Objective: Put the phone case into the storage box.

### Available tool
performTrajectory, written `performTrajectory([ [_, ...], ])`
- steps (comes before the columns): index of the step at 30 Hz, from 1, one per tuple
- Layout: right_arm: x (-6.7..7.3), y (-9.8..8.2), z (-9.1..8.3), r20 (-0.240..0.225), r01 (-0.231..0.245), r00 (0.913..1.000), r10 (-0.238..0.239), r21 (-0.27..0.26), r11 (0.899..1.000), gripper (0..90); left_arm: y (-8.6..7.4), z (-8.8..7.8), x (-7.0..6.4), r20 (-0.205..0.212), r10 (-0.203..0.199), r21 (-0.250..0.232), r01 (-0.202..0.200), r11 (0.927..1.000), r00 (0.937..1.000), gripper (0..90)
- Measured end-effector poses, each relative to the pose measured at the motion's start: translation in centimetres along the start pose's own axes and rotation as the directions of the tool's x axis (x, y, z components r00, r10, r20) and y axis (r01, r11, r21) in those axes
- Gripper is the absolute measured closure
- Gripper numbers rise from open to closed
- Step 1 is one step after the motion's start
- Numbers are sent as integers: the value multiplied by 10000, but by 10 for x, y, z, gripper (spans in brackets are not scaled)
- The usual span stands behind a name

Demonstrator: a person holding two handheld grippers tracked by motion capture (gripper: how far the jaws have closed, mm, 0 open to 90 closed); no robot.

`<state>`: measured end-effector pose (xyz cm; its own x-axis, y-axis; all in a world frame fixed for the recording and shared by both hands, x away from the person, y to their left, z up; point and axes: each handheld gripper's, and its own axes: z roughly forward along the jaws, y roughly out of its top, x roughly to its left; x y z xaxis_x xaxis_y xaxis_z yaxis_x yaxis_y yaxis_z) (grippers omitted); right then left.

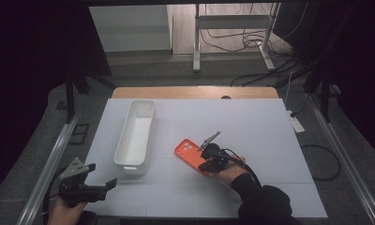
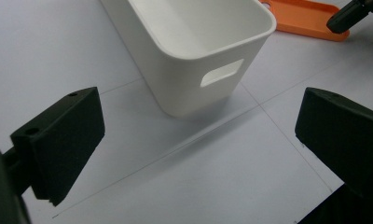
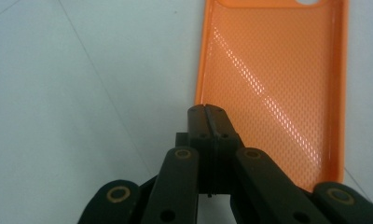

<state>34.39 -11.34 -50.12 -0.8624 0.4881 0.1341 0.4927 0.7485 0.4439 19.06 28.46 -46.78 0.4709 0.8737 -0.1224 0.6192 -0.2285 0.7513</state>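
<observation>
White tabletop (image 1: 251, 122): kept bare, so the work area is open.
Bin (image 1: 135, 136): white, long, empty; set left of centre, likely as the drop target.
Phone case (image 3: 278, 84): orange, lies flat, inside up, right of bin.
Right hand-held gripper (image 3: 207, 111): jaws fully closed at case's near edge; pinch of rim cannot be told.
Left hand-held gripper (image 2: 194, 140): jaws wide, nothing held, parked near bin's end.

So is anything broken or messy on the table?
Nothing stands out. The orange phone case lies flat, hollow side up and whole, the right gripper shut at its edge. The white bin stands upright beside it, empty and unspilled.
</observation>
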Motion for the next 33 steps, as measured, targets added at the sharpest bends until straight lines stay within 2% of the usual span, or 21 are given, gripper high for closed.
performTrajectory([
  [4, 2, 2, 2, 23, 151, 9999, -151, 126, 9998, 894, 0, 0, 0, -1, -2, 1, 2, 10000, 10000, 21],
  [10, 2, 2, 1, 35, 26, 10000, -27, 93, 10000, 895, 0, 0, 0, -7, -22, -5, 22, 10000, 10000, 21],
  [15, -2, 6, -11, 262, -96, 9996, 106, -390, 9992, 889, 0, 0, 0, -15, -16, 11, 16, 10000, 10000, 21],
  [16, -4, 6, -13, 335, -144, 9993, 160, -474, 9988, 848, 0, 0, 0, -17, -18, 11, 18, 10000, 10000, 21],
  [17, -4, 6, -13, 335, -144, 9993, 160, -474, 9988, 848, 0, 0, 0, -17, -18, 11, 18, 10000, 10000, 21],
  [21, -12, 7, -17, 692, -371, 9967, 417, -665, 9971, 706, 0, 0, 0, -20, -10, 18, 10, 10000, 10000, 21],
  [22, -12, 7, -17, 692, -371, 9967, 417, -665, 9971, 706, 0, 0, 0, -20, -11, 21, 11, 10000, 10000, 21],
  [25, -16, 6, -20, 864, -383, 9952, 450, -781, 9962, 630, 0, 0, 0, -19, -13, 23, 13, 10000, 10000, 21],
  [26, -18, 7, -22, 943, -326, 9947, 417, -961, 9948, 576, 0, 0, 0, -20, -10, 24, 10, 10000, 10000, 21],
  [28, -19, 7, -23, 971, -380, 9941, 482, -1047, 9938, 555, 0, 0, 0, -22, -8, 27, 8, 10000, 10000, 21],
  [33, -24, 8, -29, 1286, -616, 9886, 784, -1297, 9896, 404, 0, 0, 0, -17, -6, 40, 6, 10000, 10000, 22],
])
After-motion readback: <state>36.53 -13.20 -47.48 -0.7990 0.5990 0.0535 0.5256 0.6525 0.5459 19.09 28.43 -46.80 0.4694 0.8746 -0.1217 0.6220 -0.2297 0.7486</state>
